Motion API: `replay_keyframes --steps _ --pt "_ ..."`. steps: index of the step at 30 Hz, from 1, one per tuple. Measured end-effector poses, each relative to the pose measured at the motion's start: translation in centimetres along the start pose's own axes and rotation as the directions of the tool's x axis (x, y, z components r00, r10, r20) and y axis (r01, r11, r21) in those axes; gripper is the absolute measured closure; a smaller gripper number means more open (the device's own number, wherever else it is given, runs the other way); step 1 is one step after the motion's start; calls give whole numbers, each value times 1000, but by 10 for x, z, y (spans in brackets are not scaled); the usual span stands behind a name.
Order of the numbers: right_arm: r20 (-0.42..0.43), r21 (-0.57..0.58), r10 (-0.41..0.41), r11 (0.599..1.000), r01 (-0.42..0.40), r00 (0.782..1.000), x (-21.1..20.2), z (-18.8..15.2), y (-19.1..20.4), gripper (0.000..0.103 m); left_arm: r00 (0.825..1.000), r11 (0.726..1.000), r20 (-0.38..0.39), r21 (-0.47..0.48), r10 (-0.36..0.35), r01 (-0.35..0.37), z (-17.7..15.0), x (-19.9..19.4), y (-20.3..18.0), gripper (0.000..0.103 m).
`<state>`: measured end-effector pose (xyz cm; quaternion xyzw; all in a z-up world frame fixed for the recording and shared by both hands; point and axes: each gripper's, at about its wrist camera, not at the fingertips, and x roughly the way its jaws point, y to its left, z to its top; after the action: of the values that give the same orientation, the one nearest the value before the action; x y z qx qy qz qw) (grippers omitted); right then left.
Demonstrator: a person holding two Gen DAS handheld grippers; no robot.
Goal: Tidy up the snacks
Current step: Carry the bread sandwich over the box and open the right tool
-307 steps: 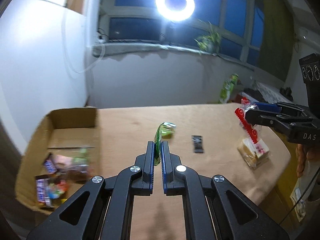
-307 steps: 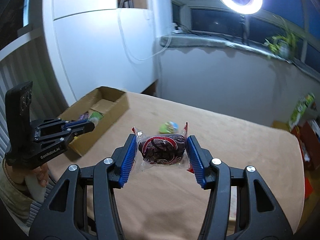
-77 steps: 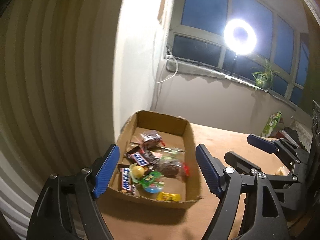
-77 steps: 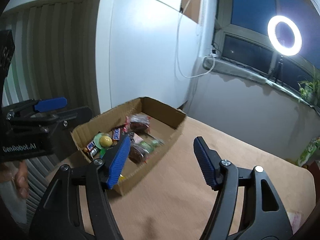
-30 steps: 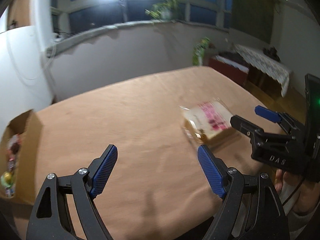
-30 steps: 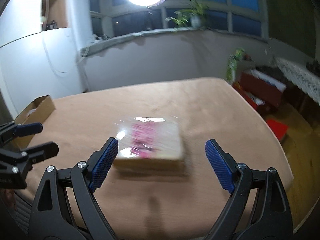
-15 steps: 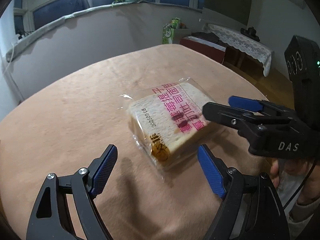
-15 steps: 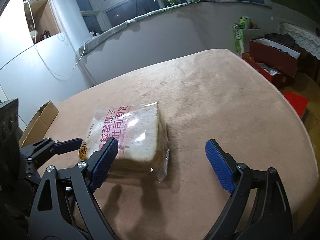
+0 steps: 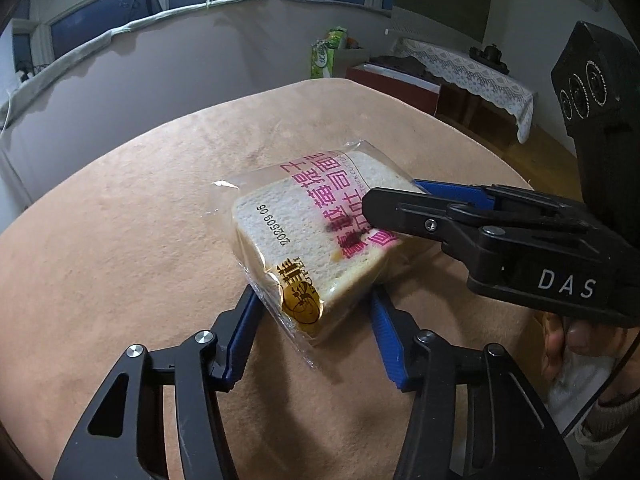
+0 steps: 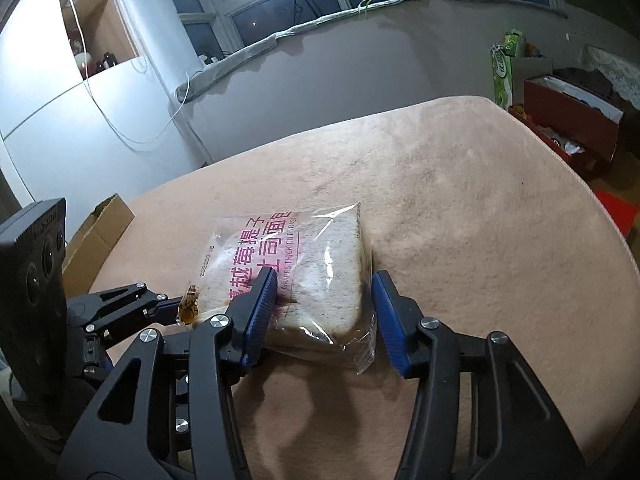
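Now, bread pack [image 9: 316,232]: lying flat on the desk [image 9: 120,240], between both tools.
Left hand-held gripper [image 9: 316,312]: you are straddling its near corner, released.
Right hand-held gripper [image 10: 324,308]: you are bracketing its near end, released, equally near.

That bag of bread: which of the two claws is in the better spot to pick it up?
Probably the left gripper: its fingers sit on either side of the bread bag's near corner. The right gripper has one finger resting on top of the bag, so it straddles only part of it.
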<state>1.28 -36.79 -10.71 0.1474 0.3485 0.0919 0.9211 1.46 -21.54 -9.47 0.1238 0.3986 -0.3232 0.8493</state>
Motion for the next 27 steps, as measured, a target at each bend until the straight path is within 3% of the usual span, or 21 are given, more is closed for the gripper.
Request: replay_keyframes --steps 14,27 --pt "63 -73 -11 997 16 998 -35 14 43 51 995 1000 95 -19 7 -6 1 -44 6 50" --pt "90 -258 56 966 -31 994 -44 31 158 52 970 989 219 -125 103 -77 -22 -120 53 50"
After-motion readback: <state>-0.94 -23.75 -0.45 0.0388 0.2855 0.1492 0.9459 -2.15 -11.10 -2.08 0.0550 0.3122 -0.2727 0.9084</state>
